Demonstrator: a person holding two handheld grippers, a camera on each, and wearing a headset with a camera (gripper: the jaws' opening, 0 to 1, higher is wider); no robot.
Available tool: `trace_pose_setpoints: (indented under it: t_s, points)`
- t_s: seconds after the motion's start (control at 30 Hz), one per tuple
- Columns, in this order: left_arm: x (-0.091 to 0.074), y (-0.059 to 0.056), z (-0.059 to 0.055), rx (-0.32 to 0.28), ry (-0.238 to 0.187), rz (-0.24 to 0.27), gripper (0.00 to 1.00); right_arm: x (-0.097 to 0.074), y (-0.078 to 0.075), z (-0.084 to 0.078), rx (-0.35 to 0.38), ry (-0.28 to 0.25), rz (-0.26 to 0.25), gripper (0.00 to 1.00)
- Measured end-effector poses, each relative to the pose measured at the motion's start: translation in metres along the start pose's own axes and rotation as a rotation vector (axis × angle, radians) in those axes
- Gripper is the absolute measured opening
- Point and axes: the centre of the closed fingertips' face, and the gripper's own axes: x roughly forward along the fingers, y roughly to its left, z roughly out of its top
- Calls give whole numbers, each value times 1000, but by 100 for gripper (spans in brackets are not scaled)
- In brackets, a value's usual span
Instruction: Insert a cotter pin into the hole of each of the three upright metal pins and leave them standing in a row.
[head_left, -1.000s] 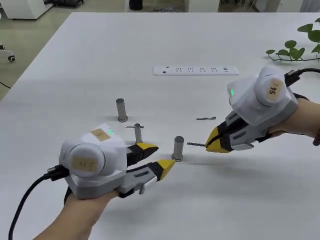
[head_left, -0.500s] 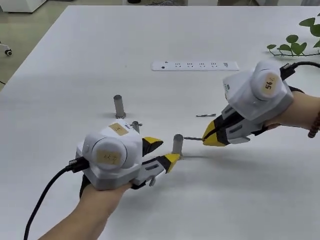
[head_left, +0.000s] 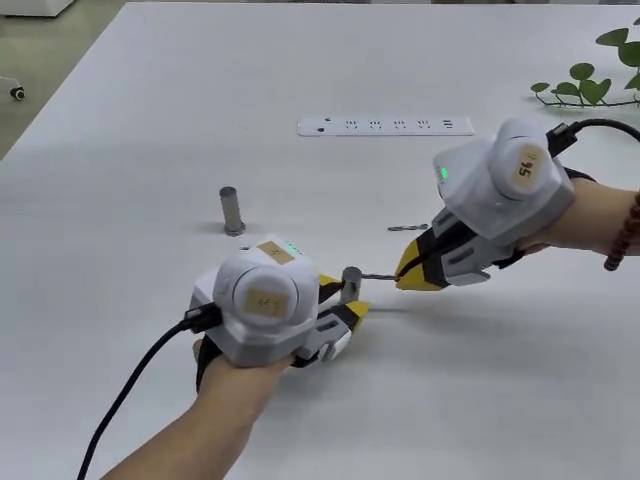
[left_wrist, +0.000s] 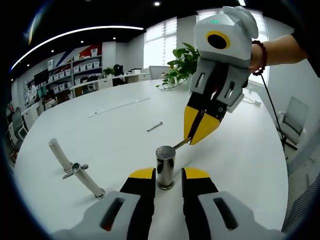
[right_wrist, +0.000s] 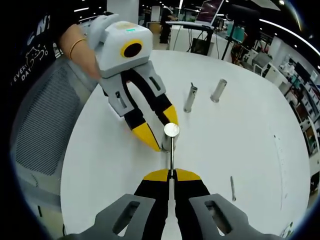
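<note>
Three upright metal pins stand on the white table. The near pin (head_left: 351, 283) (left_wrist: 165, 166) stands between the jaws of my left gripper (head_left: 343, 297) (left_wrist: 165, 172), which is open with a jaw on either side. My right gripper (head_left: 405, 278) (right_wrist: 171, 174) is shut on a cotter pin (head_left: 378, 276) (right_wrist: 171, 150), whose tip meets the near pin's upper part (right_wrist: 171, 130). The middle pin (left_wrist: 89, 181) (right_wrist: 190, 98) carries a cotter pin (left_wrist: 75, 168) through its top. The far pin (head_left: 231, 210) (right_wrist: 218, 90) is bare. A loose cotter pin (head_left: 408, 228) (right_wrist: 232, 187) lies flat behind the right gripper.
A white power strip (head_left: 385, 126) lies at the far middle of the table (head_left: 150, 120). Green plant leaves (head_left: 585, 85) sit at the far right edge. A black cable (head_left: 130, 390) trails from the left gripper toward the front.
My left gripper has moved right and forward until its jaws flank the near pin, hiding the middle pin in the head view. My right gripper has brought its cotter pin left to the near pin.
</note>
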Motion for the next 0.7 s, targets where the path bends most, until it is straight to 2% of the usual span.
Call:
trace_pose_setpoints:
  t_s: [0.17, 0.47, 0.7]
  points:
    - [2, 1, 0, -26, -4, 7, 15, 2, 0, 1, -7, 3, 4, 0]
    - [5, 5, -1, -38, -4, 14, 11, 4, -1, 3, -28, 20, 14, 0]
    - [5, 4, -1, -17, -4, 11, 10, 4, 0, 6, -4, 21, 13, 0]
